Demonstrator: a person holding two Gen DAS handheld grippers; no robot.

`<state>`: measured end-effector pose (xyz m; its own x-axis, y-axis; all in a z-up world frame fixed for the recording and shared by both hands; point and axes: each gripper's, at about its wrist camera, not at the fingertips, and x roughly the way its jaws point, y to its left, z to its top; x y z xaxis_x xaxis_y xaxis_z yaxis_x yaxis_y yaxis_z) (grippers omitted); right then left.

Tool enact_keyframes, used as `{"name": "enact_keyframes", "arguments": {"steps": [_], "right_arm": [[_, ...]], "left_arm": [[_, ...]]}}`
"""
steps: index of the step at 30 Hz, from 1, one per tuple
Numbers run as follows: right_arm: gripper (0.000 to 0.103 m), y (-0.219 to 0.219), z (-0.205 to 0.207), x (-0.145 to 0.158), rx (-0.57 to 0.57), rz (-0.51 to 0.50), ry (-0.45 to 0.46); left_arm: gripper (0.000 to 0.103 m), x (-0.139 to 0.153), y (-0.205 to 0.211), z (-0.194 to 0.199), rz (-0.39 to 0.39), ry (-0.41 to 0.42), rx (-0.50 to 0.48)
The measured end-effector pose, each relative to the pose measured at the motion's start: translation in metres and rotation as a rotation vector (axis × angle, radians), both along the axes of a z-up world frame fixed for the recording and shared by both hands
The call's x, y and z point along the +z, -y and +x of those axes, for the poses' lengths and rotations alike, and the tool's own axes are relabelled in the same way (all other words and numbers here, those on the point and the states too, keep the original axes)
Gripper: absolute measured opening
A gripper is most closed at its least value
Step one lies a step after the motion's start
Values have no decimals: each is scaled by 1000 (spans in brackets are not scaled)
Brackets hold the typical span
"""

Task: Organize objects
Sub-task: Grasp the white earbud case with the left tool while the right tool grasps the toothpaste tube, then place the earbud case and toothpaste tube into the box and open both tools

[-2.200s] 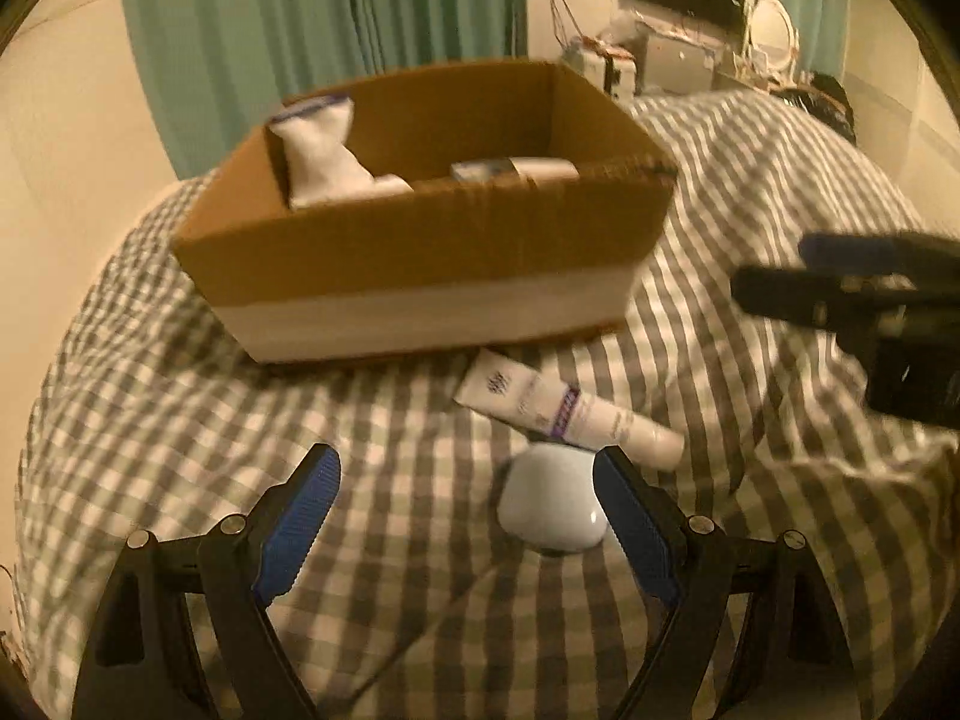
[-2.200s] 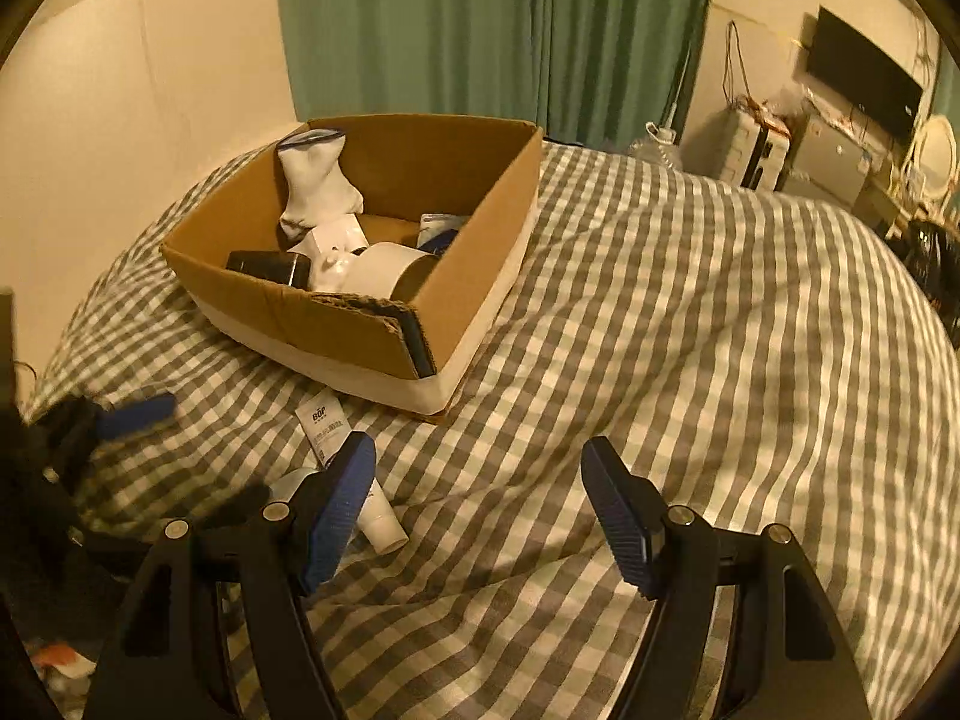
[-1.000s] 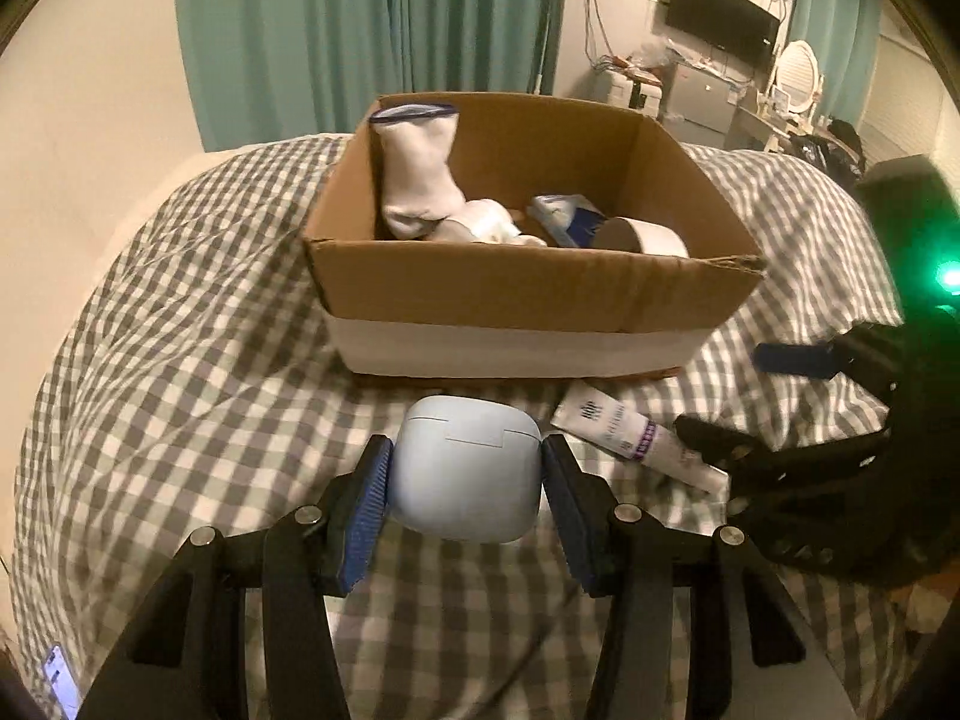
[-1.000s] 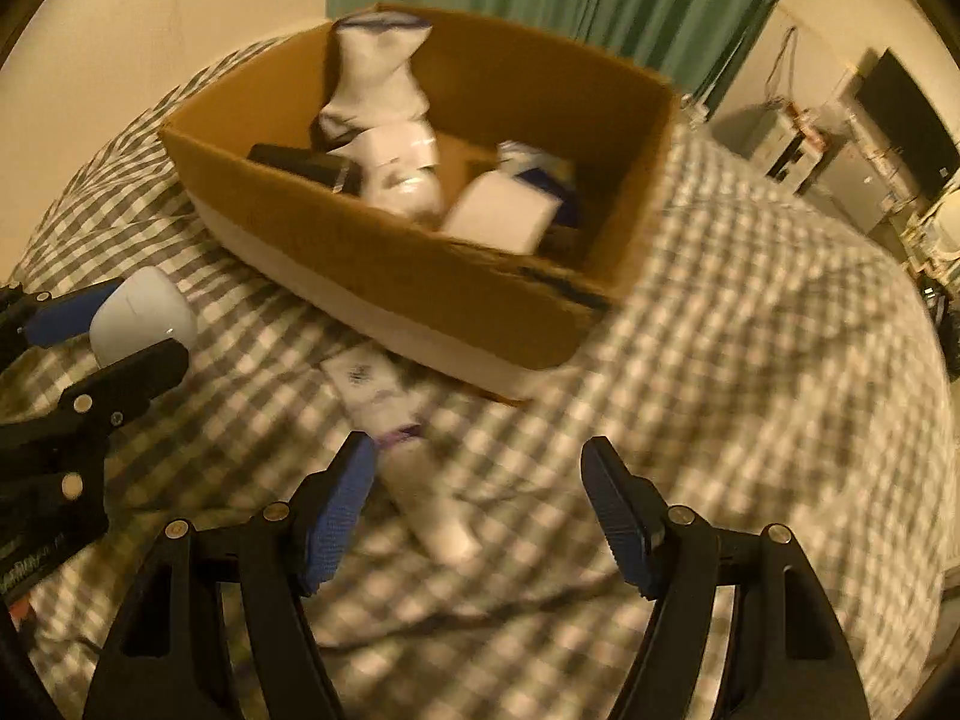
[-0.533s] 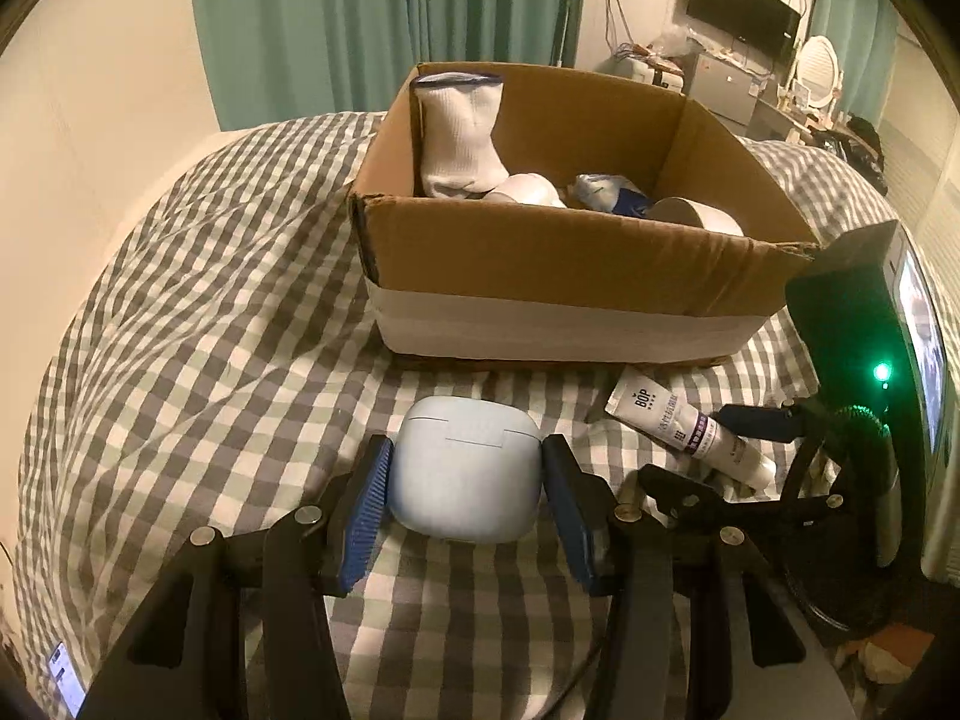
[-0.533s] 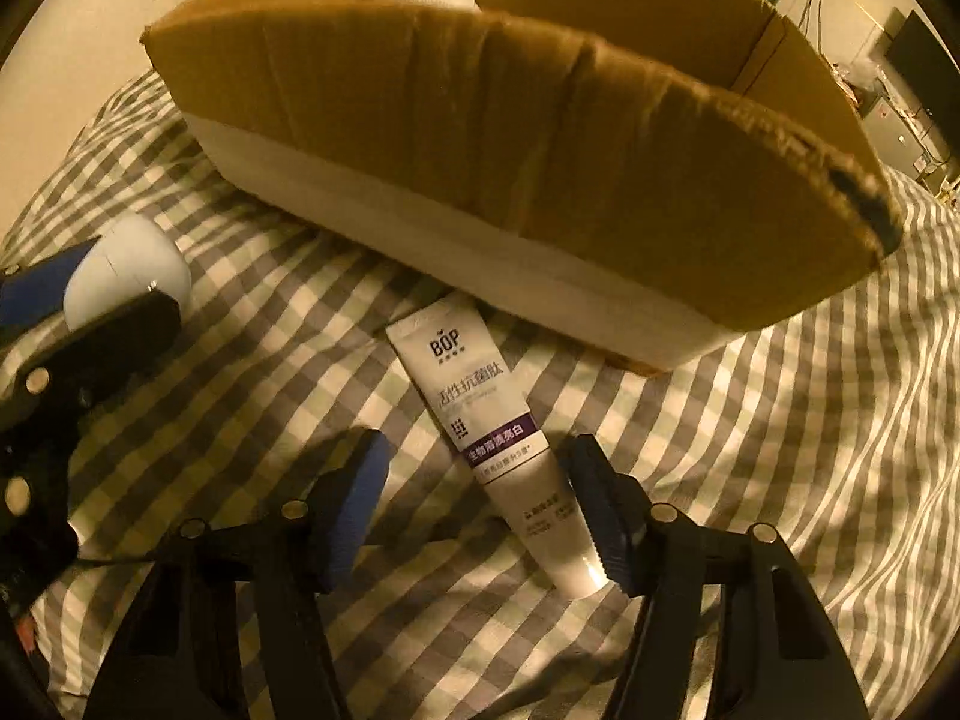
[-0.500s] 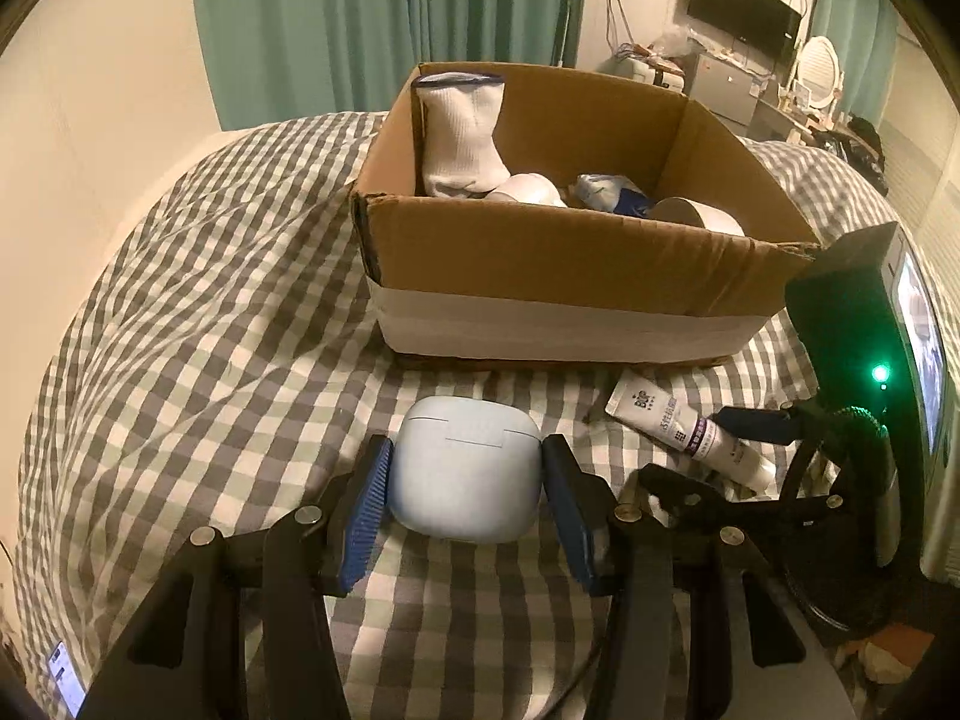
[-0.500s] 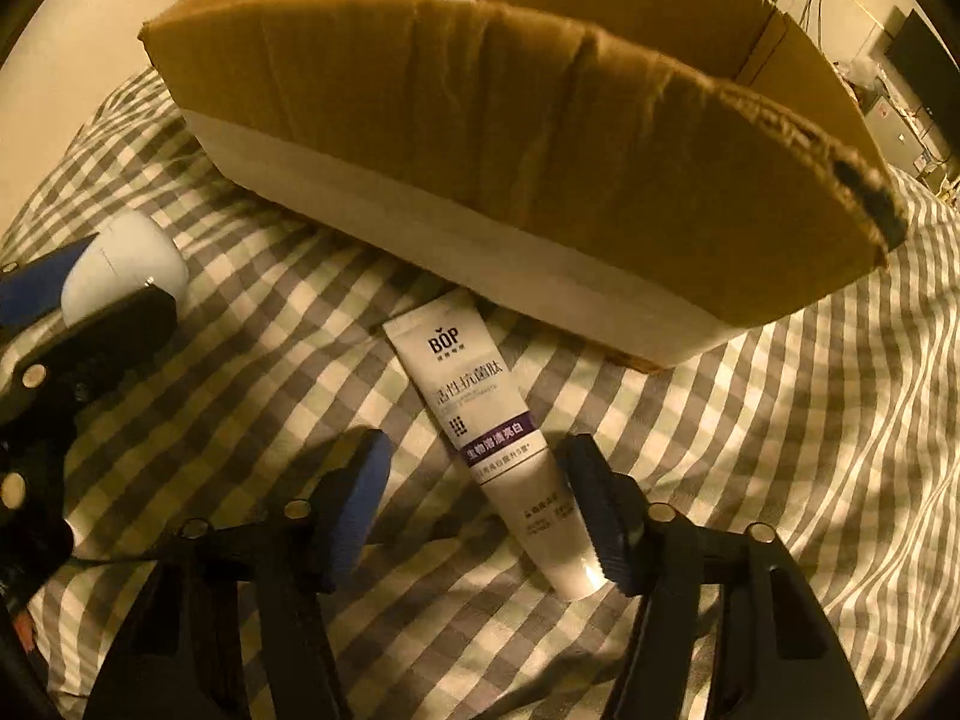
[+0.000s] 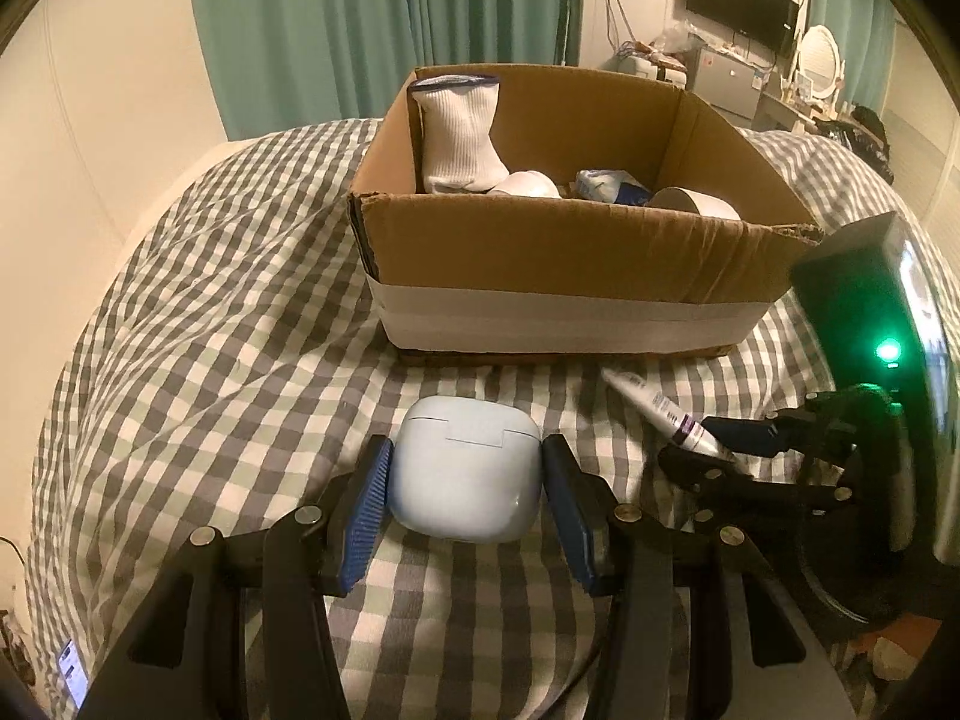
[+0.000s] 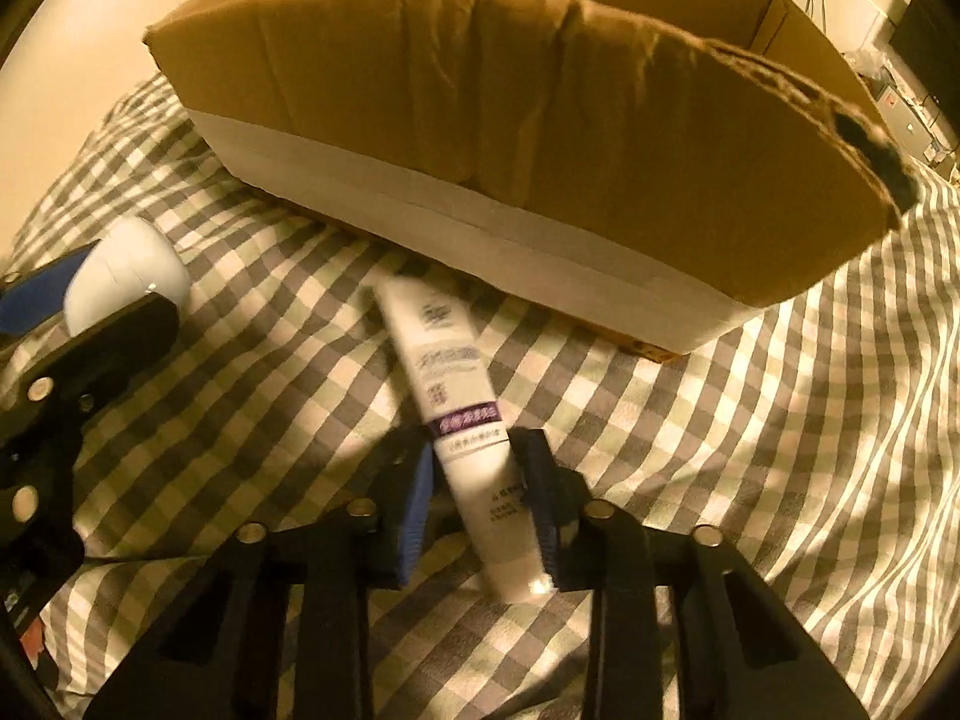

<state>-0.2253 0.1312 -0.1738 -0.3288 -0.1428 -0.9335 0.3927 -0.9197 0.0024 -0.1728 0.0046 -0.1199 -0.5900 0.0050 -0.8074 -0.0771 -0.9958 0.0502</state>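
1. A bed covered in soft grey-and-white checked fabric [image 9: 198,360] fills the scene, wrinkled into shallow folds, with pleated teal curtains [image 9: 372,18] and a pale cream wall behind it.
2. The left gripper [image 9: 465,495], black plastic with ribbed blue pads, is clamped on a smooth pale-blue rounded earbud case [image 9: 463,476], its jaws pressed against the case's two sides. A fine lid seam and a small notch run across the top of the case, which sits in the near middle of the bed.
3. The right gripper [image 10: 477,495], of the same make, is closed round a white squeezable plastic tube with a purple band and printed lettering [image 10: 456,396]. The pads pinch it just below the band, near the cap end. The tube is motion-blurred, its flat crimped end pointing toward the box.
4. In the left wrist view the tube [image 9: 657,405] lies to the right of the case, slanting away from the right gripper [image 9: 717,444].
5. Just beyond both items stands an open brown corrugated cardboard box with a broad white tape band round its base [image 9: 576,252]. Its near rim is creased and frayed at the right corner.
6. Inside the box, a ribbed white sock with a dark cuff [image 9: 459,132] stands upright at the far left, and a white cylindrical roll [image 9: 696,204] lies at the right.
7. A flat black screen [image 9: 744,9] hangs on the far right wall.
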Motion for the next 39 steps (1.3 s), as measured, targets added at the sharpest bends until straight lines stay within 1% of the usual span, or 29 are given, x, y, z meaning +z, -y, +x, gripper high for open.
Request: {"name": "enact_keyframes", "arguments": {"steps": [6, 14, 18, 19, 25, 26, 29, 33, 36, 39], "right_arm": [[20, -5, 12, 17, -5, -51, -41], [19, -13, 38, 44, -41, -83, -100], [19, -28, 53, 66, -54, -83, -149], [19, -15, 59, 68, -56, -81, -158], [19, -26, 74, 114, -62, -77, -236], [19, -19, 70, 121, -60, -78, -245], [19, -18, 75, 138, -51, -76, -282], [19, -14, 71, 165, -33, -104, -325], [19, -11, 66, 187, -21, -115, -366], [19, -10, 53, 205, -21, -147, -396]], "left_arm": [[52, 6, 0, 5, 5, -16, -1], [52, 24, -1, 18, 21, -50, -10], [52, 37, -4, 23, 48, -62, -26], [52, 39, -4, 24, 57, -64, -29], [52, 71, -7, 29, 99, -108, -55], [52, 76, -7, 28, 107, -113, -59], [52, 93, -6, 23, 123, -134, -69], [52, 116, -5, 15, 109, -187, -68], [52, 137, -2, 7, 120, -237, -73], [52, 152, -1, -7, 124, -265, -77]]}}
